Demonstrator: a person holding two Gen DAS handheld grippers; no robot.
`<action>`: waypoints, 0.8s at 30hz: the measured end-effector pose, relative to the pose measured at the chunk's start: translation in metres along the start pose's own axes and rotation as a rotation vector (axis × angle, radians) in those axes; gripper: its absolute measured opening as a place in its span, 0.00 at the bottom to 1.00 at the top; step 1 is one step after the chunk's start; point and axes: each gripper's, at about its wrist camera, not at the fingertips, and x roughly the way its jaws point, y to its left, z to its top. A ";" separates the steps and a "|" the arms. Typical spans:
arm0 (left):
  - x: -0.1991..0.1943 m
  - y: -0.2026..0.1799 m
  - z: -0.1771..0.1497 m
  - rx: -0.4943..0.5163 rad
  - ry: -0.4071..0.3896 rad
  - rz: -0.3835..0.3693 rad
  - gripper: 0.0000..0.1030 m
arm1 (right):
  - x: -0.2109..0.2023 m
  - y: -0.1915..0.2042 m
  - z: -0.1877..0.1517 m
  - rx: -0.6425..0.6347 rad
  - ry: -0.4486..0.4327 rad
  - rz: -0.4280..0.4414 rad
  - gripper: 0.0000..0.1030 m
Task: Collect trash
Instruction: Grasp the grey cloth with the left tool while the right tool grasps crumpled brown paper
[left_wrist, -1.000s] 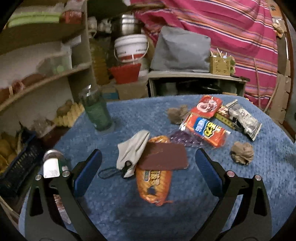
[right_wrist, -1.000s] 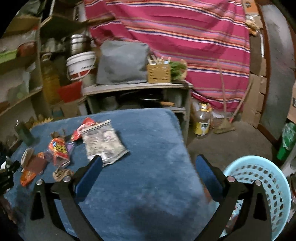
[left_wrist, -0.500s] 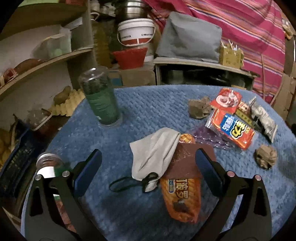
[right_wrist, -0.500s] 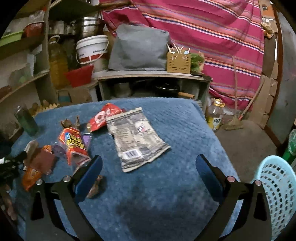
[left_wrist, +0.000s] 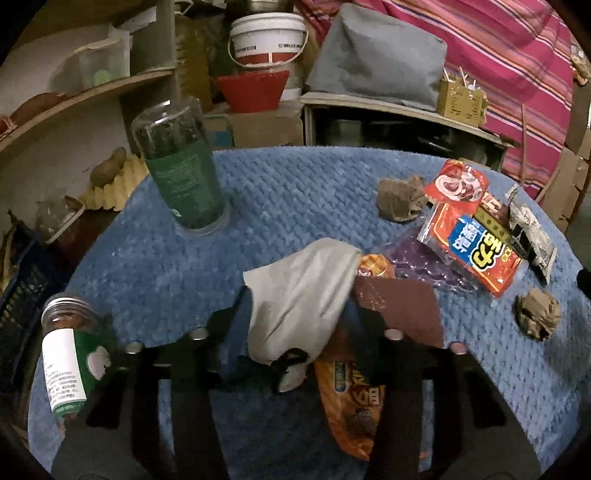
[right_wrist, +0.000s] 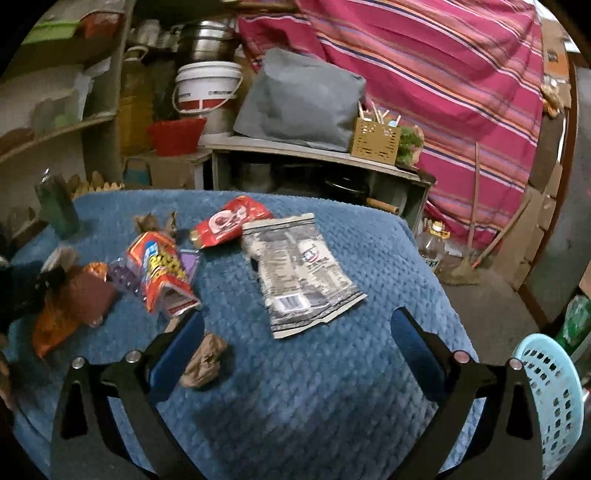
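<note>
A grey face mask (left_wrist: 299, 295) with a black ear loop lies on the blue table cover (left_wrist: 295, 192), partly over an orange snack bag (left_wrist: 351, 398) and a brown pouch (left_wrist: 399, 306). My left gripper (left_wrist: 295, 314) straddles the mask and its jaws are closing; the mask sits between the fingers, unsqueezed. My right gripper (right_wrist: 295, 325) hangs open above the cover, empty. A crumpled brown paper ball (right_wrist: 205, 360) lies just inside its left finger (right_wrist: 181, 343). A silver packet (right_wrist: 299, 269), a red wrapper (right_wrist: 229, 221) and an orange-red wrapper (right_wrist: 162, 273) lie ahead.
A green jar (left_wrist: 181, 173) stands at the table's far left; a labelled bottle (left_wrist: 70, 354) lies near its left edge. Two more brown paper balls (left_wrist: 399, 199) (left_wrist: 537, 317) rest among the wrappers. A light-blue basket (right_wrist: 550, 398) stands on the floor at the right. Shelves crowd the left.
My left gripper came forward and down over the mask, and its wide jaws narrowed around it. My right gripper swung left from the basket to over the table.
</note>
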 end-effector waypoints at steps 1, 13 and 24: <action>-0.002 0.000 0.000 0.002 -0.010 -0.001 0.37 | 0.000 0.002 -0.001 -0.006 0.007 0.009 0.96; -0.044 0.019 -0.011 -0.020 -0.084 0.038 0.18 | 0.008 0.024 -0.013 -0.036 0.102 0.088 0.96; -0.065 0.016 -0.020 0.027 -0.116 0.062 0.15 | 0.023 0.050 -0.015 -0.090 0.165 0.122 0.67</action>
